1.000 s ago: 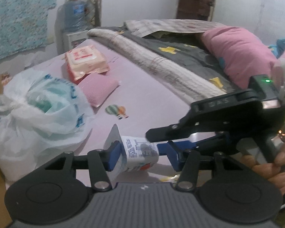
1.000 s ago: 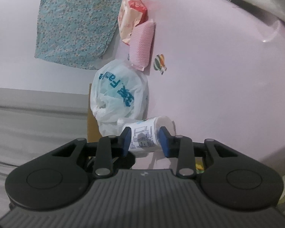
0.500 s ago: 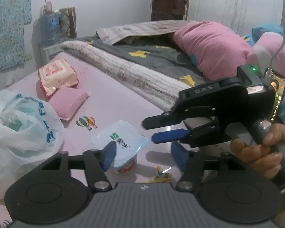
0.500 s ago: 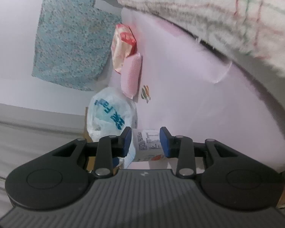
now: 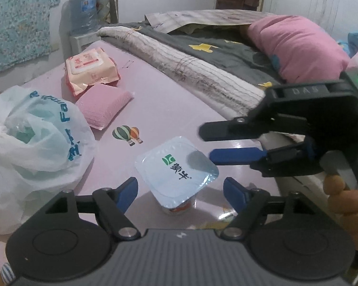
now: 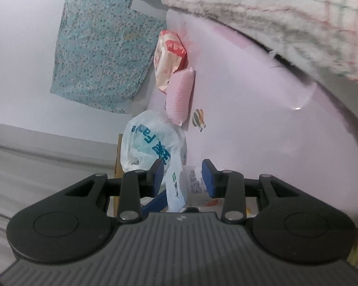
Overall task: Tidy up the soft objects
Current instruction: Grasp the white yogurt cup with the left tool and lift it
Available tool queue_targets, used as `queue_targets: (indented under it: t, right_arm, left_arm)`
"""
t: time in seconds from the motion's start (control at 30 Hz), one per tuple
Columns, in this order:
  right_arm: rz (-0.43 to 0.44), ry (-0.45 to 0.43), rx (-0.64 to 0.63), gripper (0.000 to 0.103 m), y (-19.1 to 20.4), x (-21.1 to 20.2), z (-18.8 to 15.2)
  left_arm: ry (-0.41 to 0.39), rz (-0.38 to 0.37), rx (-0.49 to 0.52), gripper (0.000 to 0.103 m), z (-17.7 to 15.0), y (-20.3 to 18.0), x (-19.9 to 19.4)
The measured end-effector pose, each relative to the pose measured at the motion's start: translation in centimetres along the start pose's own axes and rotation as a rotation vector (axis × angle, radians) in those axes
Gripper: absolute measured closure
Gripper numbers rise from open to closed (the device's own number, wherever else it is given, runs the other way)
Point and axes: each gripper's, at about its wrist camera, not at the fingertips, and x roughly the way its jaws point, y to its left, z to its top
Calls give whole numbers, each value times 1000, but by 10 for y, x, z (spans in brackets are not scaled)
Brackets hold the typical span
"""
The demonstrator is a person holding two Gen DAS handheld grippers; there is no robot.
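1. Bedroom setting: pale pink bed sheet (image 5: 179, 100) as the working surface, white wall behind
2. Upright on the sheet near its front edge: yogurt cup (image 5: 176, 169), foil lid facing up, green logo and dark lettering on it
3. Straddling the cup without contact: left tongs (image 5: 180, 183), released and opening wider, a clear gap between each blue pad and the cup's sides
4. Just right of the cup and above its lid edge: right tongs (image 5: 207, 143), turned on their side, only slightly parted, empty; lower blue finger casting a shadow on the foil
5. In the right wrist view: cup seen between the two blue pads, neither pad pressing on it
6. Gripped around the right tool's handle at the far right: a hand (image 5: 346, 197)
7. Left of the cup: white plastic bag (image 5: 35, 143) with blue lettering, bulging and knotted
8. Printed on the sheet between bag and cup: hot-air balloon motif (image 5: 127, 134)
9. Further back: pink packet (image 5: 102, 106), touching a wet wipes pack (image 5: 90, 71) behind it
10. Along the right side of the bed: striped blanket (image 5: 191, 69), grey quilt (image 5: 222, 52) with yellow stars, pink pillow (image 5: 296, 45)
11. Against the wall: water bottle (image 5: 83, 12) and a hanging floral cloth (image 5: 19, 21)
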Motion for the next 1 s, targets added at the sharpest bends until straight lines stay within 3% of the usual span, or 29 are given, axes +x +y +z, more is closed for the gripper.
queue_targets:
  t: [0.17,0.73,1.0]
  right_arm:
    - [9,45,3,68,6,19,-4]
    - [64,226,25,68,16,70,-37]
    - [46,148,32,62,8,37,-27]
  left_arm:
    - [4,7,-8,31,1,1,3]
    - [55,41,-121,27,-23,52,-27]
    - [71,12,-159,18,-18,54,-26]
